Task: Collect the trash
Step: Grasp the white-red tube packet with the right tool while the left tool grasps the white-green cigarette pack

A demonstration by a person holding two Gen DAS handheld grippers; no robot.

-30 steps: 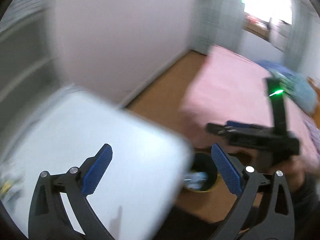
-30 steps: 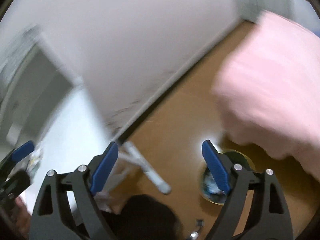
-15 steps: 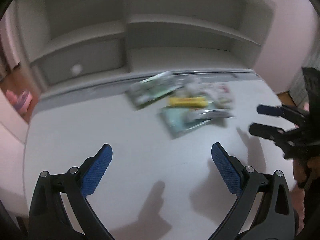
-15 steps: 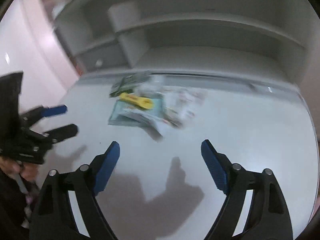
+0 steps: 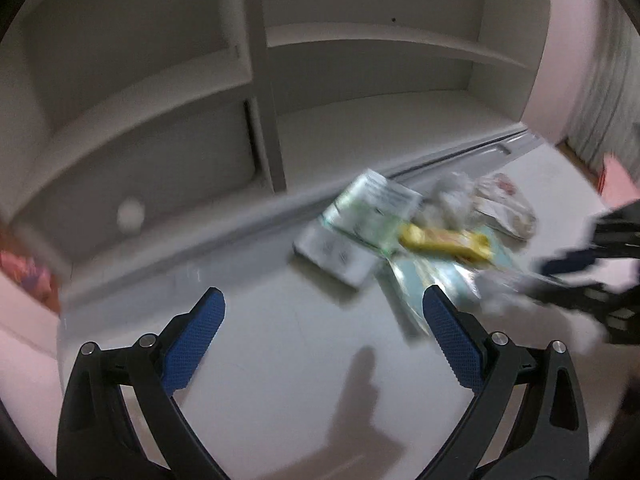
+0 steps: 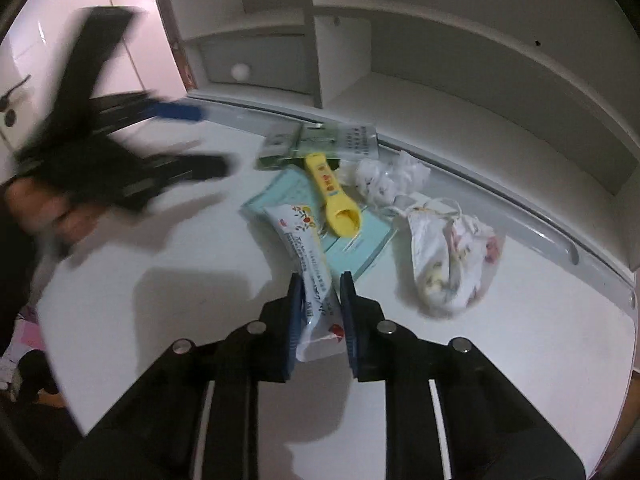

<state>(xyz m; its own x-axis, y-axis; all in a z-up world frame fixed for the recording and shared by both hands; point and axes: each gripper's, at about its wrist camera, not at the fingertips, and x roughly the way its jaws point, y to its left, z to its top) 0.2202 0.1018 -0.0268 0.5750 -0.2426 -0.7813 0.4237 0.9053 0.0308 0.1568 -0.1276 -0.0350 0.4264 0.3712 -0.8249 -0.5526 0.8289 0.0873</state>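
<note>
Trash lay in a small heap near the back edge of the white tabletop, in front of the shelf unit. A white wrapper with red and orange print reached out of the heap toward the right gripper, and its near end sat between the two blue pads, whose jaws were clamped together on it. Under the wrapper's far end lay a flat pale-green packet, and across that packet rested a yellow wrapper. Behind them lay a green and white packet, touching the yellow one. Crumpled white tissue sat just beside the yellow wrapper on its right, and a crumpled plastic bag with faint printing lay further right, apart from the pale-green packet.

The left gripper hung over the bare tabletop with its jaws wide apart and nothing between them. From its view the heap was blurred, lying ahead and to the right of the jaws, the yellow wrapper beyond the right pad. In the right wrist view the left gripper appeared as a dark smear at the left.
</note>
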